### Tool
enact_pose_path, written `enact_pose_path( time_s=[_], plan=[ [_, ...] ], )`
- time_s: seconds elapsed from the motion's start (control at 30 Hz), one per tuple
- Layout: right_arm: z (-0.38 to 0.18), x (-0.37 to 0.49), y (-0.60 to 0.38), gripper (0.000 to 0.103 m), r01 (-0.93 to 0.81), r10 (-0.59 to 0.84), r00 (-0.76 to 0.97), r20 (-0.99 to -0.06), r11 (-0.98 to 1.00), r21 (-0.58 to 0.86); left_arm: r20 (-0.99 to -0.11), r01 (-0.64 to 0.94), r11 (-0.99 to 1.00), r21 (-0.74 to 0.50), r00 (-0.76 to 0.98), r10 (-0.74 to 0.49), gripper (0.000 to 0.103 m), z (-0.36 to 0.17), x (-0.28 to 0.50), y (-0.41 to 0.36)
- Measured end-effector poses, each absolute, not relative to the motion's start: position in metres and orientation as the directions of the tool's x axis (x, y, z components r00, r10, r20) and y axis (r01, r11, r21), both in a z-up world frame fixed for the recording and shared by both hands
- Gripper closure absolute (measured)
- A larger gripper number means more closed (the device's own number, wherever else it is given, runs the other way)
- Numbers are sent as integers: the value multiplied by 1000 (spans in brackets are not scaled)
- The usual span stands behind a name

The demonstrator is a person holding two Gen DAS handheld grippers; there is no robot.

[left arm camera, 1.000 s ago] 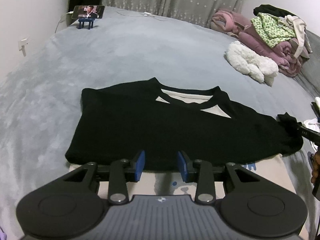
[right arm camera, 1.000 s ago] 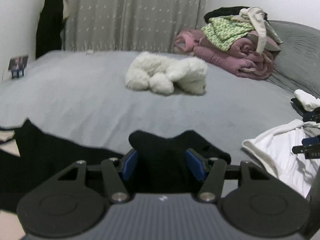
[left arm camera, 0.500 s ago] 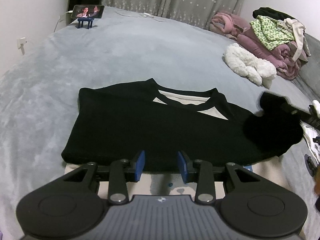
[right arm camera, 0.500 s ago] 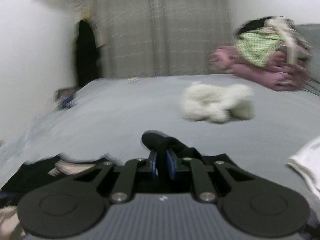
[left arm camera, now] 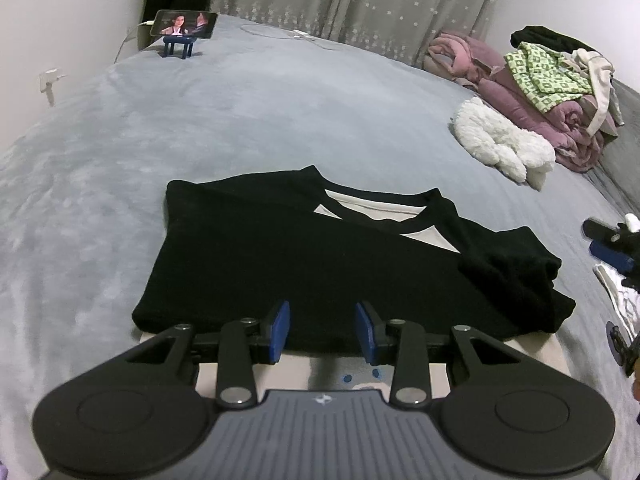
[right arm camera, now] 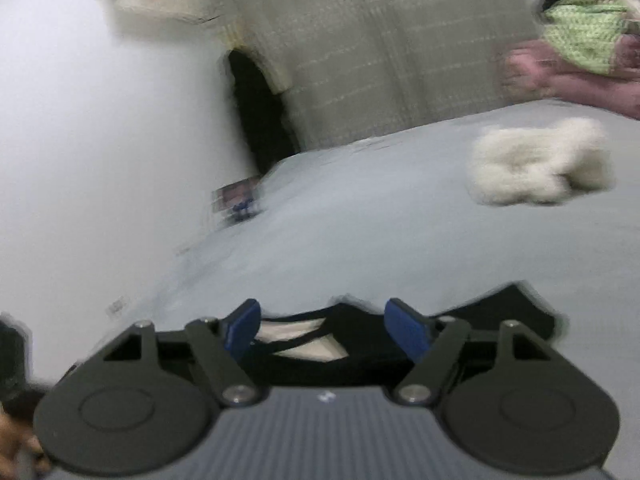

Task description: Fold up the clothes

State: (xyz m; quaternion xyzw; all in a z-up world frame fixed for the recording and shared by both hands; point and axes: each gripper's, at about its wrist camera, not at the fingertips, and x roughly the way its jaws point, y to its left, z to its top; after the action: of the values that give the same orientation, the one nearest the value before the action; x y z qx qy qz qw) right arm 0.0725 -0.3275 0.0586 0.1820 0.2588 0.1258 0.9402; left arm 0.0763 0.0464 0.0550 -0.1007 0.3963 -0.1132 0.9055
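Note:
A black T-shirt [left arm camera: 304, 264] with a cream inner collar lies partly folded on the grey bed [left arm camera: 260, 100], over a cream garment [left arm camera: 332, 372] whose front edge shows below it. Its right sleeve [left arm camera: 516, 280] lies folded inward on the body. My left gripper [left arm camera: 322, 328] hovers open at the shirt's near hem, nothing between its fingers. In the blurred right wrist view my right gripper [right arm camera: 326, 328] is open above the shirt [right arm camera: 360, 344], holding nothing. From the left wrist view the right gripper [left arm camera: 612, 248] sits at the far right edge, off the sleeve.
A phone on a blue stand [left arm camera: 182, 32] sits at the bed's far left corner. A white fluffy item [left arm camera: 504, 144] and a pile of pink and green clothes [left arm camera: 548, 80] lie at the far right. White cloth [left arm camera: 618, 292] lies at the right edge.
The right gripper shut on the black sleeve, carried it inward over the shirt, then opened and drew back right. The sleeve now lies folded. The left gripper barely moved.

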Motion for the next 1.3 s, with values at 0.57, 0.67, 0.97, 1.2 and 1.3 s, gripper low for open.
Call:
enact_pose_path(
  time_s=[0.57,0.67,0.97,1.2,1.3],
  plan=[
    [-15,121,-366,71,201,265,848,-458,640,742,-689,118,951,-285,664,-289,68,58,77,50],
    [-3,123,-348,91,164,204,857,-474,763,626,-675,91,946,-310,680,-287,68,65,78,61],
    [16,75,-173,86,-506,342,774,-533,841,-195,-619,-24,923,-384,748,-238,68,86,82,107],
    [-1,58,-136,42,-677,386,646,-659,689,-260,-627,-33,922,-387,742,-237,68,83,84,110],
    [13,55,-153,15,-674,460,629,-627,724,-146,-631,-36,921,-388,739,-237,68,82,85,111]
  ],
)
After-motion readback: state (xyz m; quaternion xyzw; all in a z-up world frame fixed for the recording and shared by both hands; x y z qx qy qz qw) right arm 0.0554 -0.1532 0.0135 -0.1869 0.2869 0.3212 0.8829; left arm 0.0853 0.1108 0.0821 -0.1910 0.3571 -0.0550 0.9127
